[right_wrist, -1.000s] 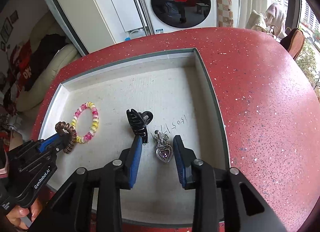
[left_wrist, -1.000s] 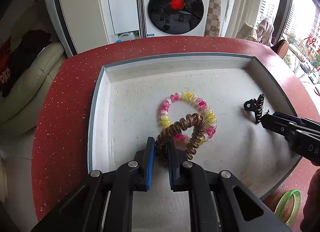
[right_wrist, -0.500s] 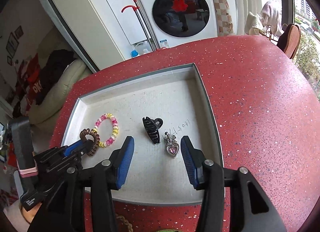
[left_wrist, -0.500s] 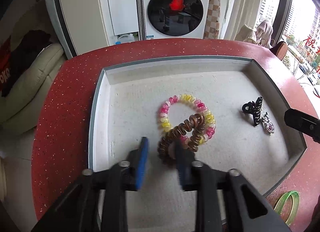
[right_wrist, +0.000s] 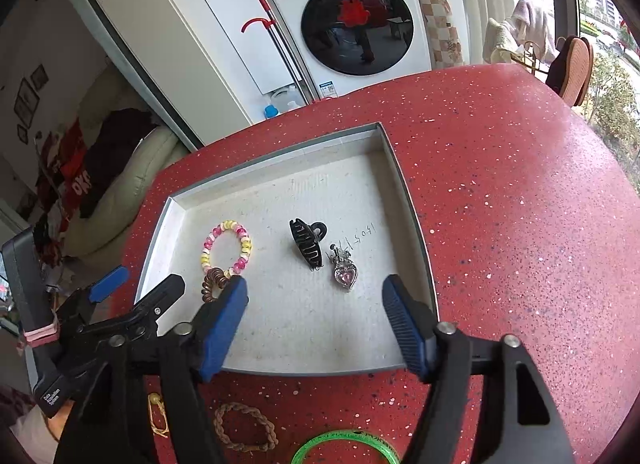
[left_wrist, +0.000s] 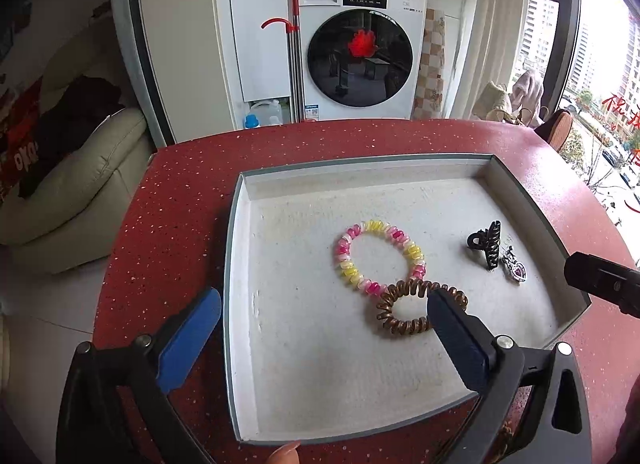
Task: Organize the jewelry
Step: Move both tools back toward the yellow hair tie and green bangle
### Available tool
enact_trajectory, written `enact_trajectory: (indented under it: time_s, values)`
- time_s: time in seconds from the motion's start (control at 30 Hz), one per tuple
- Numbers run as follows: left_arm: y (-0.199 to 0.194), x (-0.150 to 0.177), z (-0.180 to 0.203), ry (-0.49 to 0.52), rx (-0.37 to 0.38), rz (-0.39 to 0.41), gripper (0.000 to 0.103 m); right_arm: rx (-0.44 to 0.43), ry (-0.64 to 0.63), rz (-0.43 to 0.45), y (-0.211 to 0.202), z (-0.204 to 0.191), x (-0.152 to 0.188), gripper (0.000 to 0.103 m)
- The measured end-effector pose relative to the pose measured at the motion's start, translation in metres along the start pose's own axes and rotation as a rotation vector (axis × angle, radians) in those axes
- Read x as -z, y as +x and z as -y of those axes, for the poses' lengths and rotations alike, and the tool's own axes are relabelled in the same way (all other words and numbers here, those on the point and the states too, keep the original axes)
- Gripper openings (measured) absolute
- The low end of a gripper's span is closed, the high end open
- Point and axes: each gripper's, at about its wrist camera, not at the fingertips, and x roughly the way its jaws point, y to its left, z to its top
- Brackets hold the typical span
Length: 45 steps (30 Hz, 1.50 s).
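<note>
Red speckled counter [left_wrist: 168,200] is bearing your tray [left_wrist: 234,264] | left gripper [left_wrist: 320,328] is gaping wide, just opened, empty | brown coil tie [left_wrist: 404,304] is lying by its right finger | right gripper [right_wrist: 316,316] is spreading, empty, heart pendant [right_wrist: 346,274] lying beyond.

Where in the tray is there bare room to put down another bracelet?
The tray is bare along its far wall, and near its front edge below the heart pendant. It is crowded mid-tray: pink and yellow bracelet, brown hair coil, black hair claw.
</note>
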Motion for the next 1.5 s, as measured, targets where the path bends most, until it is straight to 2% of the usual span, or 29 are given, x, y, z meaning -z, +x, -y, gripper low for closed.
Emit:
enact_trajectory:
  time_s: [0.1,0.17,0.23,0.37,0.6,0.93,1.13,1.37,1.5]
  values:
    - [-0.011,0.007,-0.004,0.0,0.004,-0.005,0.103,-0.01,-0.002,0.025,-0.01,-0.003,0.005,0.089]
    - [-0.021,0.013,-0.007,0.005,0.014,-0.006,0.103,-0.002,-0.018,0.048,-0.019,-0.006,0.009,0.103]
    - [-0.031,0.021,-0.008,0.015,0.008,-0.006,0.103,-0.001,-0.039,0.068,-0.027,-0.01,0.013,0.103]
    - [-0.05,0.041,-0.015,0.026,0.028,-0.025,0.103,-0.009,-0.063,0.052,-0.041,-0.015,0.023,0.103]
    - [-0.076,0.081,-0.031,0.007,-0.012,-0.011,0.103,-0.018,-0.055,0.009,-0.055,-0.012,0.051,0.103]
    - [-0.067,0.126,-0.05,-0.026,-0.005,-0.1,0.103,0.04,-0.089,-0.078,-0.055,0.001,0.105,0.103]
    - [-0.06,0.132,-0.054,-0.025,-0.002,-0.122,0.103,0.088,-0.138,-0.106,-0.055,0.0,0.125,0.103]
    - [-0.057,0.125,-0.05,0.0,0.02,-0.104,0.103,0.107,-0.222,-0.101,-0.052,-0.017,0.128,0.103]
    - [-0.055,0.12,-0.047,0.026,0.026,-0.096,0.103,0.129,-0.268,-0.094,-0.048,-0.027,0.127,0.096]
